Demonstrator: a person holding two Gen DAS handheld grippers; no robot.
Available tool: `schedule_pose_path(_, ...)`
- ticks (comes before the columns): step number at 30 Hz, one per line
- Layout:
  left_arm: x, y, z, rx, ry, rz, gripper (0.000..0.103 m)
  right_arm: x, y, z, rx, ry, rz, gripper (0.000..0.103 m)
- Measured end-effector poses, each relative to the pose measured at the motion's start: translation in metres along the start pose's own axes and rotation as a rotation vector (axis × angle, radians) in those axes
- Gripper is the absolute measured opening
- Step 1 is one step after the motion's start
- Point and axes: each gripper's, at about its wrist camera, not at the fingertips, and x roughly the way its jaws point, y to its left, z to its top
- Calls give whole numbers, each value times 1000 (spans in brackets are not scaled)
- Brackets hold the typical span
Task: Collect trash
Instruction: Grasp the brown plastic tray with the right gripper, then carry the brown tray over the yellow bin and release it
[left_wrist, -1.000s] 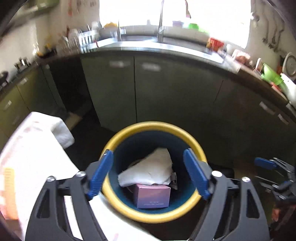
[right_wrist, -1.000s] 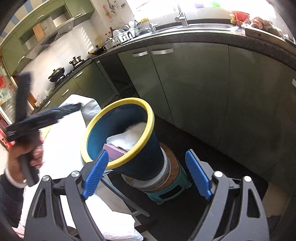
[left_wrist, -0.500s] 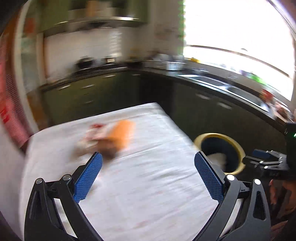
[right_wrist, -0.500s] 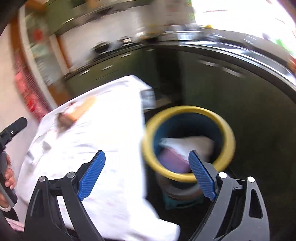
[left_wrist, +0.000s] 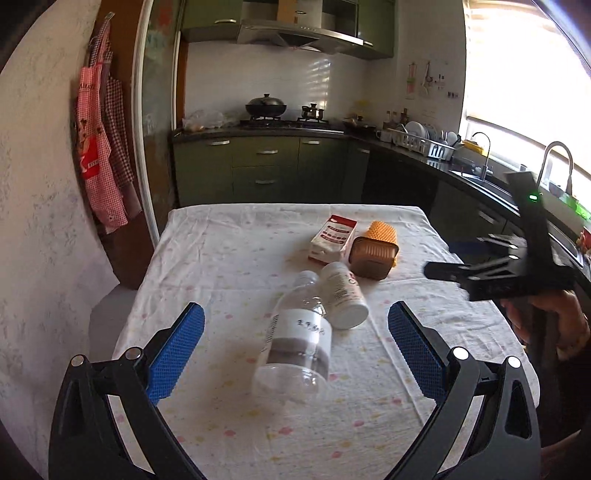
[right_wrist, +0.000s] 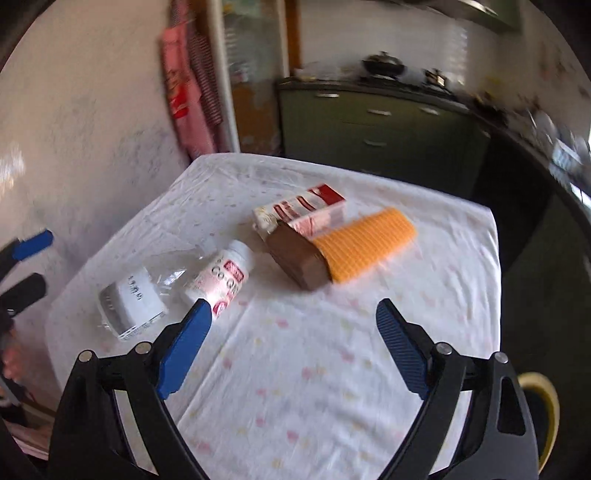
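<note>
On the table (left_wrist: 221, 266), clear bottle (left_wrist: 295, 339) lying flat, cap end pointing away; both jaws spread, empty

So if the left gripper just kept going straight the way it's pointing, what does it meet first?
Most likely the clear plastic bottle lying on the table. It sits almost centred ahead of the open left gripper, nearer than the white bottle beside it. Depth is hard to judge.

Both tongs have swung from the bin (right_wrist: 539, 410) to the table (left_wrist: 229, 258) (left tongs (left_wrist: 295, 347) now spread wider).
</note>
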Motion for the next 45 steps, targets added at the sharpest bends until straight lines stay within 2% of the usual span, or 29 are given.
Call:
schedule_pose_path(3, 2, 8, -2, -12, 13, -3, 98, 30, 9, 18, -122, 28, -12, 81)
schedule_pose_path(8, 8, 10, -5, -11, 28, -13, 98, 68, 8, 30, -212, 89, -21, 73)
schedule_pose_path(12, 13, 8, -6, -10, 41, -22, 98, 88, 7, 32, -244, 143, -16, 53)
schedule_pose_path(14, 16, 8, -7, -12, 48, -30, 98, 93, 8, 32, -253, 156, 0, 50)
schedule_pose_path(15, 17, 7, -7, -12, 52, -33, 98, 96, 9, 32, -259, 161, 7, 44)
schedule_pose_path(16, 18, 7, -7, -12, 54, -34, 98, 97, 10, 31, -265, 165, 7, 34)
schedule_pose_path(18, 20, 5, -7, -8, 56, -36, 98, 98, 9, 32, -262, 163, 6, 24)
schedule_pose_path(20, 21, 4, -7, -7, 56, -37, 98, 93, 7, 32, -236, 147, 21, 23)
schedule_pose_path(25, 22, 4, -8, -13, 60, -44, 98, 71, 3, 33, -133, 111, 134, 22)
schedule_pose_path(33, 18, -4, -8, 8, 53, -50, 98, 22, -5, 33, 108, 64, 437, 22)
schedule_pose_path(35, 17, -7, -8, 15, 53, -52, 98, 9, -3, 31, 132, 52, 458, 22)
schedule_pose_path(38, 16, -13, -7, 28, 55, -63, 98, -20, -1, 25, 136, 22, 427, 22)
schedule_pose_path(41, 15, -21, -6, 45, 52, -77, 98, -55, -13, 11, 157, -20, 359, 22)
schedule_pose_path(43, 15, -26, -6, 53, 54, -88, 98, -77, -29, -5, 189, -48, 291, 23)
schedule_pose_path(45, 16, -33, -7, 64, 58, -101, 98, -99, -48, -23, 220, -72, 182, 23)
